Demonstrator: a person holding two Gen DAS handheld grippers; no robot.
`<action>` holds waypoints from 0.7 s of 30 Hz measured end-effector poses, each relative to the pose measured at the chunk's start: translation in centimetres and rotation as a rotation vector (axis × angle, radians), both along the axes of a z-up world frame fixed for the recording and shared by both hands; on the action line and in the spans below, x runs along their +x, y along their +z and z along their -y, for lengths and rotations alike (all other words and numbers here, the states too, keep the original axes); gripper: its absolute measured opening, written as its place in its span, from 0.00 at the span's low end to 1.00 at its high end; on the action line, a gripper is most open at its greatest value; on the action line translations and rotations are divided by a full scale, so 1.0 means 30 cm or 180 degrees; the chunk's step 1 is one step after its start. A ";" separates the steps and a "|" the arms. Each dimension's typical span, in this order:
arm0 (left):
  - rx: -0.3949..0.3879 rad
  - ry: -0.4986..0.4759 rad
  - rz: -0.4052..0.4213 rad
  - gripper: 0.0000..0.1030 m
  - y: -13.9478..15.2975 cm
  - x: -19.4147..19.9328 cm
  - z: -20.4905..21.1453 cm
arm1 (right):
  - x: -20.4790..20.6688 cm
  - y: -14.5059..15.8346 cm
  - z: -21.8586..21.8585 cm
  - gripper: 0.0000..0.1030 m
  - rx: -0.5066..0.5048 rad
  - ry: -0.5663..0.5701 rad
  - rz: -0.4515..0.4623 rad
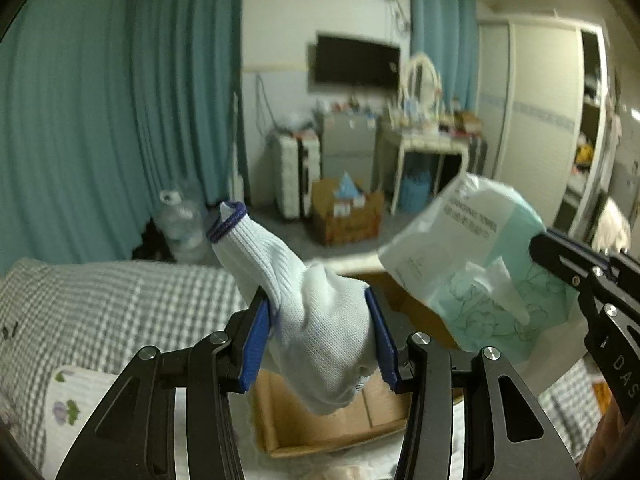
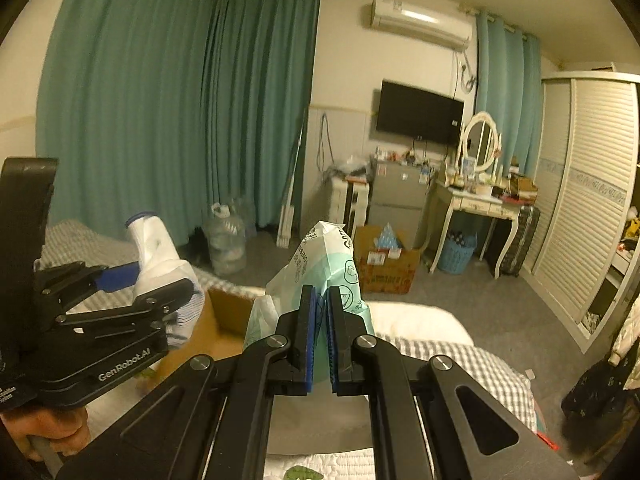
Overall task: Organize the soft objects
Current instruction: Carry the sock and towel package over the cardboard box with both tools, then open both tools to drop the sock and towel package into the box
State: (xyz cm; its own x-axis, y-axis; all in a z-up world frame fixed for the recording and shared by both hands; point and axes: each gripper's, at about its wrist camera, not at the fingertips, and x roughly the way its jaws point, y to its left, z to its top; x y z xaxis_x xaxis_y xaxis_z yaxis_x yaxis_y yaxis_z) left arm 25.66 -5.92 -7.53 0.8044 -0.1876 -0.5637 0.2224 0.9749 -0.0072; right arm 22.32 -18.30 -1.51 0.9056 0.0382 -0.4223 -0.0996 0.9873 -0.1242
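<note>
A bed with a gray and white checked blanket holds the things here. An open brown cardboard box sits right on the bed. A white quilt with little flowers lies on the bed next to the box. In the right wrist view a white pillow lies on the checked blanket, just past the box. Beyond the bed is a gray floor. On it stand a big clear water jug and another cardboard box.
</note>
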 end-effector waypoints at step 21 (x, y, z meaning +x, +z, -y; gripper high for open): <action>0.0307 0.0042 -0.0678 0.51 -0.304 0.205 0.048 | 0.336 -0.485 -0.017 0.05 -0.0351 0.0050 -0.0877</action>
